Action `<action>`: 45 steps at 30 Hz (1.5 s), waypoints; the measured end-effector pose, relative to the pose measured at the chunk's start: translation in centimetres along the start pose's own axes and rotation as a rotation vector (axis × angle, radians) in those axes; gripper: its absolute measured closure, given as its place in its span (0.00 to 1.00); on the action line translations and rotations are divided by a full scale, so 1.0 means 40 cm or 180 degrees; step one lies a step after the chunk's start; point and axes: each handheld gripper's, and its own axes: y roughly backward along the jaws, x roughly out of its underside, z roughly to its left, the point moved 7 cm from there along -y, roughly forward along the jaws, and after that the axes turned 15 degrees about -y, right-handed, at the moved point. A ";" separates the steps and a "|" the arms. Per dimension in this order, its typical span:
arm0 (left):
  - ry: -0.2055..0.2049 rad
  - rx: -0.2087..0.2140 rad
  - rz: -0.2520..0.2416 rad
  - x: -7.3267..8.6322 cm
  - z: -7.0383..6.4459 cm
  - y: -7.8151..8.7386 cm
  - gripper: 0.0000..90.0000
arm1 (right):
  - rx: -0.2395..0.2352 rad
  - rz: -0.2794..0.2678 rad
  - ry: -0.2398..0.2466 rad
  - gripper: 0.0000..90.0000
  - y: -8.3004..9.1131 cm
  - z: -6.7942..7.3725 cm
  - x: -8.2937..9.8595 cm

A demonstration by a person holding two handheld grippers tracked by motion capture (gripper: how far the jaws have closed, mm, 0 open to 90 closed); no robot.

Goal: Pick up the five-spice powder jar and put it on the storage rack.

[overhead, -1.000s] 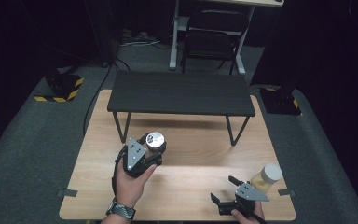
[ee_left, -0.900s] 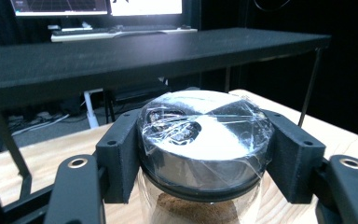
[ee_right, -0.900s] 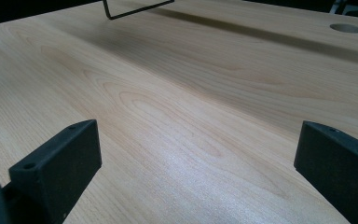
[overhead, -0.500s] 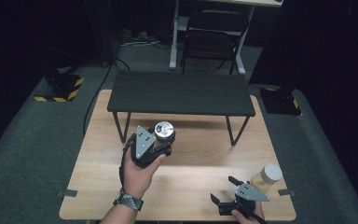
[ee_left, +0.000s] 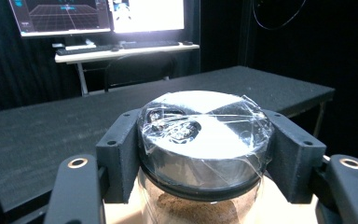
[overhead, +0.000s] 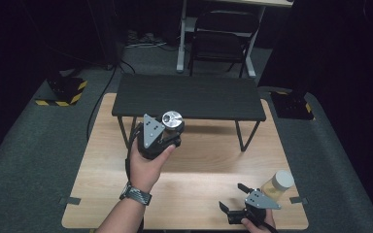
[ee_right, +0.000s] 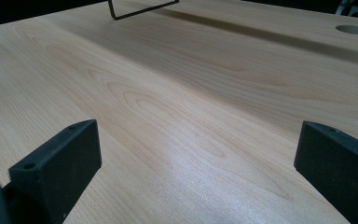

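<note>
My left gripper [overhead: 166,134] is shut on a glass jar [overhead: 173,119] with a silver lid and holds it in the air just in front of the black shelf [overhead: 189,96]. In the left gripper view the jar [ee_left: 205,140] sits upright between the two jaws of the left gripper [ee_left: 204,156]. Clear film covers its lid and brown powder shows below. My right gripper [overhead: 234,204] rests low near the table's front right edge. In its own view the right gripper [ee_right: 196,158] is open over bare wood.
A second jar [overhead: 278,184] with a white lid and yellowish contents stands just right of the right gripper. The low black shelf stands on thin legs across the back of the wooden table [overhead: 199,170]. Beyond it are a chair [overhead: 218,43] and a desk with monitors [ee_left: 98,14].
The left gripper has carried the silver-lidded jar up and away from the person, toward the black shelf. The right gripper has stayed put.
</note>
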 end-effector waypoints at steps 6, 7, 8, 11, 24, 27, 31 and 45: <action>0.0028 -0.0051 -0.0022 -0.027 0.018 -0.012 0.39 | -0.0005 -0.0001 0.0005 0.00 0.000 0.000 0.000; 0.0025 -0.0064 -0.0021 -0.032 0.020 -0.015 0.39 | -0.0008 0.0002 0.0006 0.00 0.000 0.000 0.000; 0.0018 -0.0076 -0.0018 -0.037 0.023 -0.018 0.39 | -0.0005 0.0002 0.0007 0.00 0.000 0.000 0.000; 0.0031 -0.0099 -0.0024 -0.048 0.033 -0.027 0.39 | -0.0007 0.0006 0.0007 0.00 0.000 0.000 0.000; -0.0034 -0.0208 -0.0025 -0.087 0.067 -0.068 0.39 | -0.0024 -0.0005 0.0030 0.00 0.001 0.000 0.001; 0.0028 -0.0212 -0.0027 -0.087 0.078 -0.084 0.39 | -0.0032 -0.0008 0.0033 0.00 0.002 -0.001 0.001; 0.0060 -0.0247 0.0015 -0.084 0.090 -0.108 0.39 | -0.0041 -0.0008 0.0056 0.00 0.002 0.001 0.002; 0.0072 -0.0381 0.0113 -0.082 0.115 -0.188 0.39 | -0.0065 -0.0021 0.0023 0.00 0.004 -0.004 0.003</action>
